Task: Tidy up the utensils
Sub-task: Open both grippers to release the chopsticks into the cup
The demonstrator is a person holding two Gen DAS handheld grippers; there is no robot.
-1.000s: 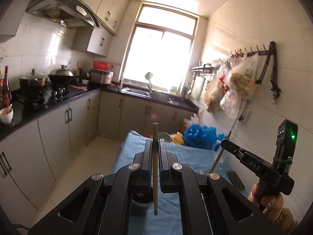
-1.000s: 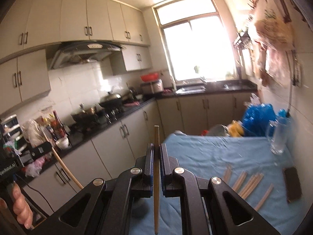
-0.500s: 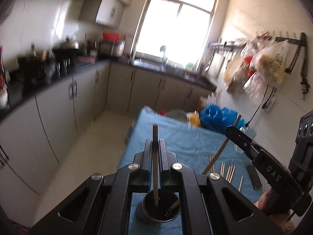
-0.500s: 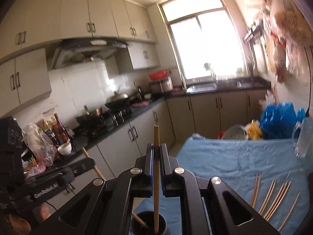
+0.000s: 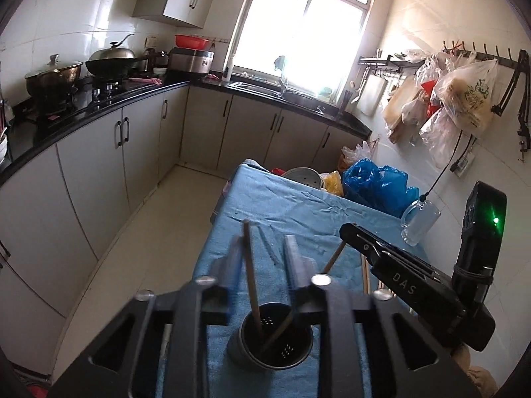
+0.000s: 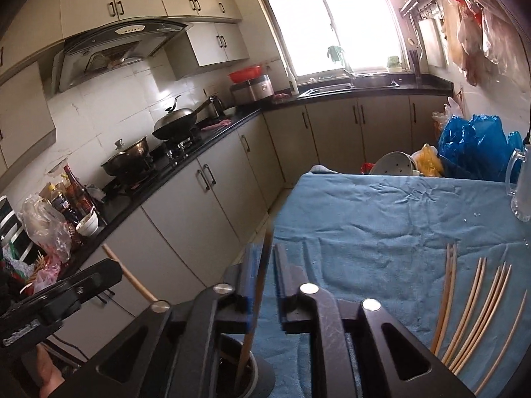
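A dark perforated metal utensil cup (image 5: 270, 343) stands on the blue tablecloth (image 5: 298, 205), right under both grippers. My left gripper (image 5: 264, 248) is open; a wooden chopstick (image 5: 252, 278) stands loose between its fingers with its lower end in the cup. A second chopstick (image 5: 332, 258) leans in from the right. My right gripper (image 6: 268, 258) is open too; its chopstick (image 6: 254, 311) stands in the cup (image 6: 247, 368). Several chopsticks (image 6: 478, 305) lie on the cloth at the right.
A glass mug (image 5: 418, 221) and a blue plastic bag (image 5: 375, 185) sit at the table's far right. A metal colander (image 6: 395, 164) is at the far end. Counters with pots (image 6: 132, 159) run along the left. Bags (image 5: 461, 99) hang on the right wall.
Both grippers have tilted down over the cup and opened. The two chopsticks they held are let go and now stand in the cup.
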